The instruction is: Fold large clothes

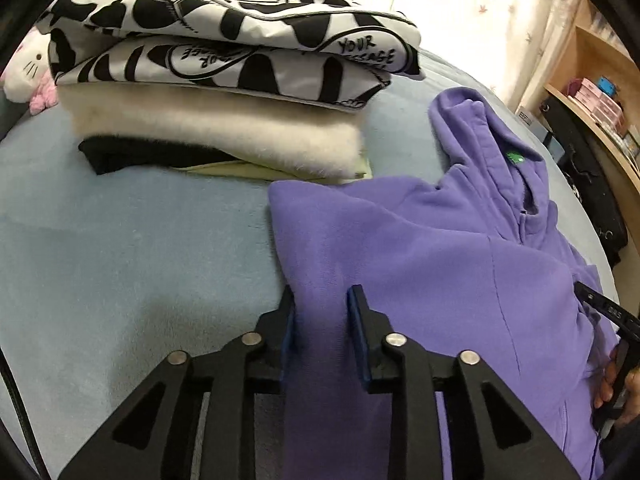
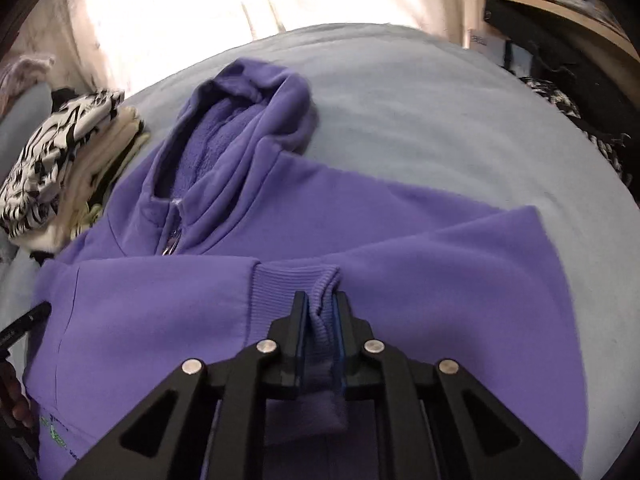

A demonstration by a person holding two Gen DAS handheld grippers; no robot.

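A purple zip hoodie [image 1: 420, 248] lies front-up on the light blue bed [image 1: 120, 248], hood toward the far side. My left gripper [image 1: 322, 300] has its jaws partly apart around a folded purple sleeve or edge at the hoodie's left side. In the right wrist view the hoodie [image 2: 280, 216] lies spread, with one sleeve folded across the chest. My right gripper [image 2: 321, 300] is shut on that sleeve's ribbed cuff [image 2: 296, 280]. The right gripper also shows at the right edge of the left wrist view [image 1: 600, 308].
A stack of folded clothes [image 1: 224, 92] sits on the bed behind the hoodie: black-and-white print on top, cream fleece and black below. It also shows in the right wrist view [image 2: 60, 160]. A white plush toy [image 1: 28, 72] lies far left. A wooden shelf [image 1: 600, 92] stands right.
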